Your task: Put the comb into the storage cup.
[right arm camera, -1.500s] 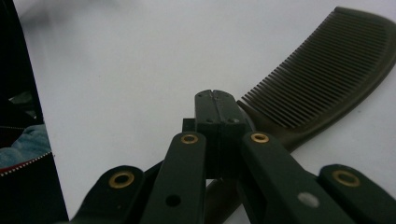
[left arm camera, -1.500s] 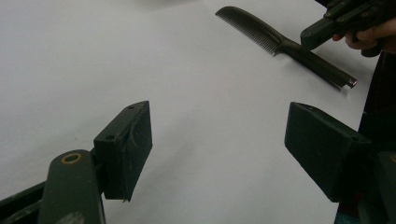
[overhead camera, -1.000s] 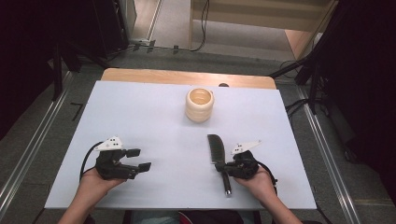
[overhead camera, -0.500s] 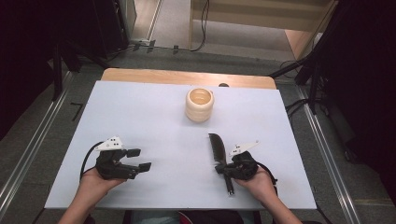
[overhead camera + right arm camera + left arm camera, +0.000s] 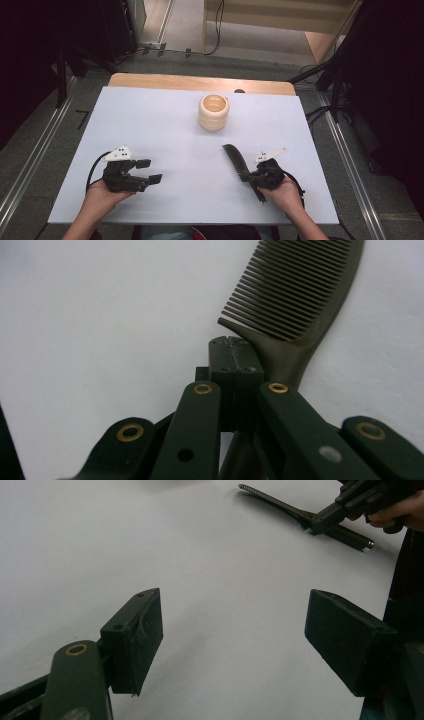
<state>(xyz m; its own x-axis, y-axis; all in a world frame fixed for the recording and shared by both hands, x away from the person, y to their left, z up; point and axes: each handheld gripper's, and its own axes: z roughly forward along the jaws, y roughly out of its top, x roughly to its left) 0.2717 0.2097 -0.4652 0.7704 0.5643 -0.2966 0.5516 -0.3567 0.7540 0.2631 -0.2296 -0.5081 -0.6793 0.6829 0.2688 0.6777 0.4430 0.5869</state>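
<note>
This looks like a lab recording bay: a white-topped desk (image 5: 150, 130) stands on grey carpet between metal floor rails (image 5: 30, 165), black stands (image 5: 62, 70) loom at the dark edges, and cables (image 5: 218, 25) snake across the floor behind.

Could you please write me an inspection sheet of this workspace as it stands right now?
Surface: white table top, bare apart from the items below.
Job's things: dark comb lying flat, teeth end towards the cup; cream ribbed cup upright, farther back, apart from the comb.
Clutter: nothing seen.
Grippers: left gripper open over bare table; right gripper with jaws shut together at the comb's neck, comb passing beneath them.
Cables: one trails from each gripper; more on the floor behind.
Surroundings: wooden edge behind the table, metal rails at both sides.
</note>
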